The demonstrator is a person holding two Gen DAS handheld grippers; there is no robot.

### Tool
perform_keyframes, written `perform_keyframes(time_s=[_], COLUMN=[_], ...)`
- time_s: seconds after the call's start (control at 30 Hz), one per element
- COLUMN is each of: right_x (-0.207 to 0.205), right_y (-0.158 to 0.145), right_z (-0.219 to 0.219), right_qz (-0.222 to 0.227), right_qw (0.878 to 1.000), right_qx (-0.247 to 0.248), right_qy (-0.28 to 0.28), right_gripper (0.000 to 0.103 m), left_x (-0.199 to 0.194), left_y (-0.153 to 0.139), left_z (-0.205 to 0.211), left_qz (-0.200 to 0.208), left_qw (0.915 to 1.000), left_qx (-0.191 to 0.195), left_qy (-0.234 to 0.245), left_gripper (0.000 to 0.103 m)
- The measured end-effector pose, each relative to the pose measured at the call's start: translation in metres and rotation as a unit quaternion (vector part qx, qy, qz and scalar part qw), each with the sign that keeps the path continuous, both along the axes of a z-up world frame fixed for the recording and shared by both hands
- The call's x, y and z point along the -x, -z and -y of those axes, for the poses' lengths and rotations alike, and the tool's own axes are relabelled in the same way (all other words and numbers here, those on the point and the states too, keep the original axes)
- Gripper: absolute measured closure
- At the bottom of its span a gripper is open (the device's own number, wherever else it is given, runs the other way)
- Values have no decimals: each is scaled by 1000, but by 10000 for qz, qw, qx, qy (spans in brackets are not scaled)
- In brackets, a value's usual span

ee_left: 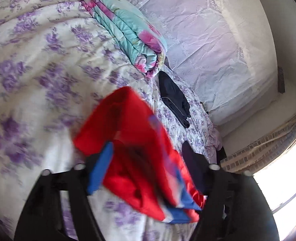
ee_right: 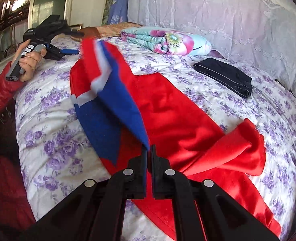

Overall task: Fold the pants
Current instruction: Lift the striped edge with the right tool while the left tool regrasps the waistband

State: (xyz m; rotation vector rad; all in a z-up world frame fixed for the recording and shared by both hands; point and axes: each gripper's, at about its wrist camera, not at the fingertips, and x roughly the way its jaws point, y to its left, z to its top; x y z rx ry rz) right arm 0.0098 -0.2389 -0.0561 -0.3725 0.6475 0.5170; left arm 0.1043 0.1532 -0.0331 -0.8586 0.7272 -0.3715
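Left wrist view: left hand-held gripper (ee_left: 148,154) spread wide, blurred red-blue pants (ee_left: 131,140) between fingers, above floral bed (ee_left: 37,60).
Right wrist view: right hand-held gripper (ee_right: 149,150) nearly closed, pinching blue pants edge; pants (ee_right: 168,110) draped across bed (ee_right: 57,140).

you won't find any text you can actually read here. the handle of the left gripper (ee_right: 70,42), far left in the right wrist view, carries small white label patches, but they are too small and blurred to make out. the end of that handle has a small round mark, also unreadable. the red and blue pants (ee_right: 168,108) show only white stripes, no lettering. the framed dark panel (ee_right: 13,12) on the far left wall shows only glare, and any marks on it cannot be made out.
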Motion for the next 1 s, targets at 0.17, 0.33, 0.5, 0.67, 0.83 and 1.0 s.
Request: perform_keyframes(time_s=[0.17,0.33,0.5,0.67,0.83,1.0], right_x=[7,6,10,16,14,13], right_y=[3,0,-9,-8,3,3], right_z=[2,5,5,6,8,9], right_qz=[38,86,211,128,-32,-110], right_qw=[10000,9999,9997,9998,9998,9996], right_qx=[-37,-98,-120,-118,-145,-227], right_qy=[38,37,58,69,107,109], right_gripper=[99,99,99,99,99,99], left_x=[-14,-10,1,12,14,16], left_y=[16,25,7,1,31,42], left_z=[6,-10,-13,-19,-19,-18], left_qz=[-361,-487,-256,-203,-553,-632], left_qw=[9986,9975,9980,9967,9966,9944], left_qx=[-34,135,-69,-288,129,575], left_qy=[-374,-495,-581,-735,-594,-618], left_gripper=[41,63,75,86,82,74])
